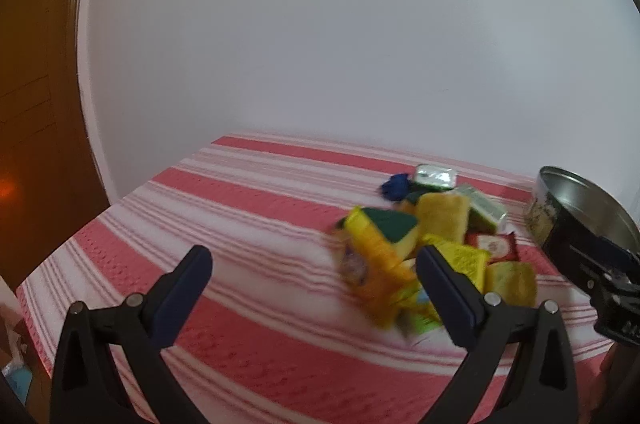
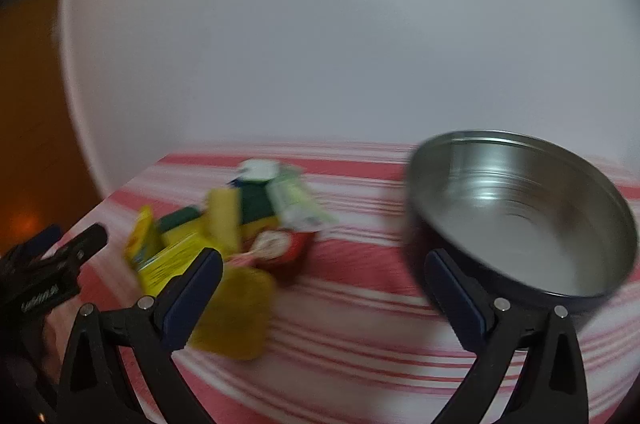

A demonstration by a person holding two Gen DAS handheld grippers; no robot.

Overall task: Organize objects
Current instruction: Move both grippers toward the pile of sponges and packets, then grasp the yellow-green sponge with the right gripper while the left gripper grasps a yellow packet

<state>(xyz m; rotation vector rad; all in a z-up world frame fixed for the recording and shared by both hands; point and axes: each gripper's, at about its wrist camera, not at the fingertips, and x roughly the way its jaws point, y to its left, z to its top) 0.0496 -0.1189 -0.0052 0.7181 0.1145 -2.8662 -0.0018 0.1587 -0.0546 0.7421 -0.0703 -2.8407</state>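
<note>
A pile of small things lies on a red and white striped tablecloth (image 1: 240, 224): yellow and green sponges (image 1: 384, 228), yellow packets (image 1: 464, 256), silver-green sachets (image 1: 436, 176), a red packet (image 1: 494, 244) and a blue item (image 1: 394, 186). The pile (image 2: 224, 224) shows blurred in the right wrist view. A round metal tin (image 2: 520, 208), empty, stands right of the pile; it also shows in the left wrist view (image 1: 576, 208). My left gripper (image 1: 314, 272) is open above the cloth, its right finger over the pile's near edge. My right gripper (image 2: 324, 280) is open between pile and tin.
A white wall (image 1: 320, 24) rises behind the table. A brown wooden door (image 1: 36, 104) stands at the left. The table's left edge drops off near my left gripper. The right gripper's body (image 1: 600, 272) shows at the left wrist view's right edge.
</note>
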